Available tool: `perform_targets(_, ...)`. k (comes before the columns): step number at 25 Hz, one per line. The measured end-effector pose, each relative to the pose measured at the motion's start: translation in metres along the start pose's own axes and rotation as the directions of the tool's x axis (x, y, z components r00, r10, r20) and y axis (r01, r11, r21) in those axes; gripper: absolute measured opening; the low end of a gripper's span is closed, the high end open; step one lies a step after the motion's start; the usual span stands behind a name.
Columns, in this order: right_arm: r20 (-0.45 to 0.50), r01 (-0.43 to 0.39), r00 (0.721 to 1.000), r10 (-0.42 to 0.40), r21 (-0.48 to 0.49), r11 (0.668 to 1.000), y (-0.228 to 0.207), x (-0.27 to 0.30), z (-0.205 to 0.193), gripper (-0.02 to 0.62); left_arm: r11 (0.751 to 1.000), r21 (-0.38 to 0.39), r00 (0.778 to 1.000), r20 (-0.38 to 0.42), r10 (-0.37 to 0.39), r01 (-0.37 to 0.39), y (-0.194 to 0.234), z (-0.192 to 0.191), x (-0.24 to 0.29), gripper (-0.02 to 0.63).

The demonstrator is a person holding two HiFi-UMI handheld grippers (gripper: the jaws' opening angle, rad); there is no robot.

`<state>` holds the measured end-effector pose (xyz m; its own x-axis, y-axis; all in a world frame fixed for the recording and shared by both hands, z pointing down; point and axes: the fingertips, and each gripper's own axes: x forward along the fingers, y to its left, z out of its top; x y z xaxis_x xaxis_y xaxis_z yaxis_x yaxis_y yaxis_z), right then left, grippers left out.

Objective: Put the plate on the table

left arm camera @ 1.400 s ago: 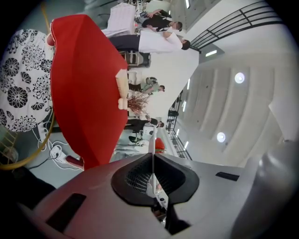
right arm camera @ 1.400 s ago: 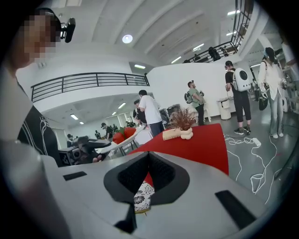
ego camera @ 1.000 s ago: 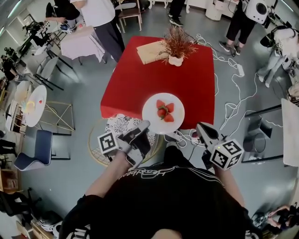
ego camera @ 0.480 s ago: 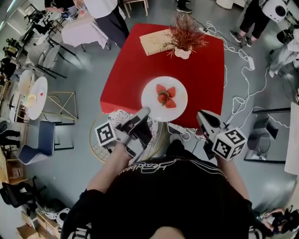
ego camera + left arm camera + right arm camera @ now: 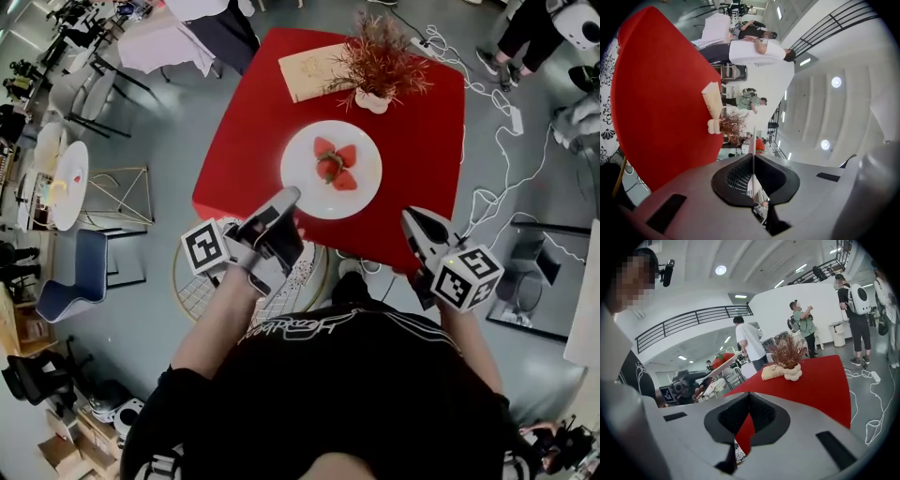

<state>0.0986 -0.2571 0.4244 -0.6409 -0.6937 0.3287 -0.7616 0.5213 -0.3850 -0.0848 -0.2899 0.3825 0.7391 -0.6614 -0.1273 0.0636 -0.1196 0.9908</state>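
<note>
We find the left gripper (image 5: 284,204) clamped on the near rim of the plate (image 5: 305,178), the thin edge pinched between its pads. This 1-handed hold keeps the dish level enough that the strawberries (image 5: 334,167) do not slide. The plate hangs over the near part of the red table (image 5: 253,103); in our judgement it is not set down. The right gripper (image 5: 413,218) has its jaws together on nothing, idle by the table's edge. Being round, the plate has no long axis; its face points up.
</note>
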Motion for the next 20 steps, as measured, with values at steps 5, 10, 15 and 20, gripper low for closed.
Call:
perform_targets(5,-0.037,-0.006,0.999,0.007,0.013,1.000,-0.017,0.020,-0.001,0.008,0.999,0.004,0.999,0.012,0.034,-0.034,0.025,0.022,0.022,0.018)
perform_targets(10,-0.060,-0.027,0.998,0.029,0.027,0.999,-0.026,0.035,-0.001,0.008,0.997,-0.015,0.997,0.030,0.073,-0.073,0.058,0.035,0.035,0.018)
perform_targets(15,-0.072,-0.039,0.997,0.043,0.054,0.998,-0.039,0.049,-0.002,0.008,0.990,-0.034,0.989,0.047,0.141,-0.139,0.101,0.048,0.045,0.018)
perform_targets(20,-0.096,-0.051,0.994,0.058,0.068,0.996,-0.046,0.056,-0.006,0.008,0.979,-0.015,0.976,0.069,0.205,-0.204,0.140,0.057,0.054,0.018)
